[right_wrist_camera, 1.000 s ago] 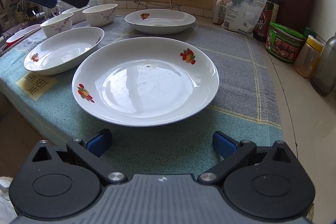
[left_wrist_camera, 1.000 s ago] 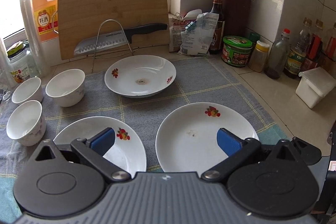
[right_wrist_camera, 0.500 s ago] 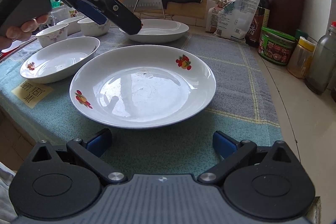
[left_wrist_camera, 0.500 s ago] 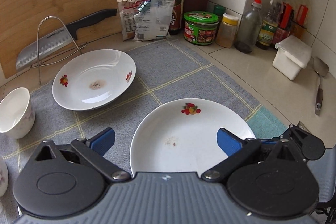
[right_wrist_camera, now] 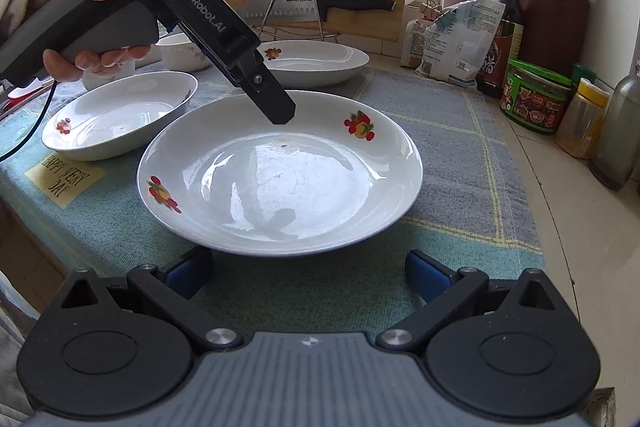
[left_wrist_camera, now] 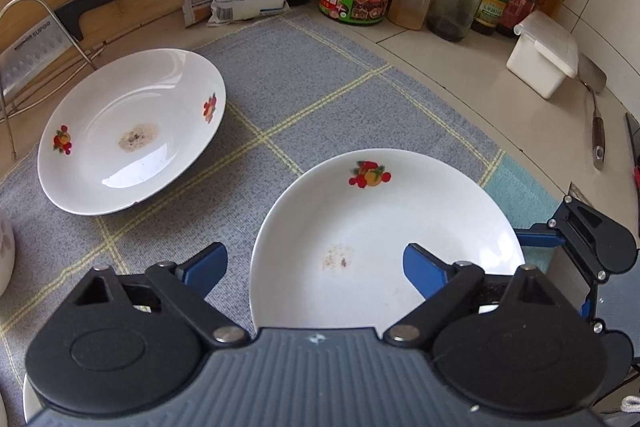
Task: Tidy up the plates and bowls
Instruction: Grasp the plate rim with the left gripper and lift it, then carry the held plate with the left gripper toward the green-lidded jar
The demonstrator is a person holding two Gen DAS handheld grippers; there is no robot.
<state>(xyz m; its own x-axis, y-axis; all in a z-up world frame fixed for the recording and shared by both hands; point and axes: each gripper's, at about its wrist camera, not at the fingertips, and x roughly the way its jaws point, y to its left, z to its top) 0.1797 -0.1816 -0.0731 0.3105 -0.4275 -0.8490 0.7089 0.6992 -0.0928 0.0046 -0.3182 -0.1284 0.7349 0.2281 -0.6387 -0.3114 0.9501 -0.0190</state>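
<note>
Blue fingers (left_wrist_camera: 204, 265) apart (plate (left_wrist_camera: 384, 227) untouched)

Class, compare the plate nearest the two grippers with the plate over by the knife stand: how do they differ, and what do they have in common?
The near plate looks larger and shallower; the far plate looks smaller and deeper. The near plate's residue is a faint reddish speckle; the far plate's is a greyish-brown smear. The left gripper is poised over the near plate's rim, open; nothing is at the far plate. Both are white with fruit motifs, upright on the grey cloth.

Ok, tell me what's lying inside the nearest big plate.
Inside the big plate only a small reddish-brown food smear shows near the middle. Its near edge is covered by the left gripper, so that part stays unseen.
</note>
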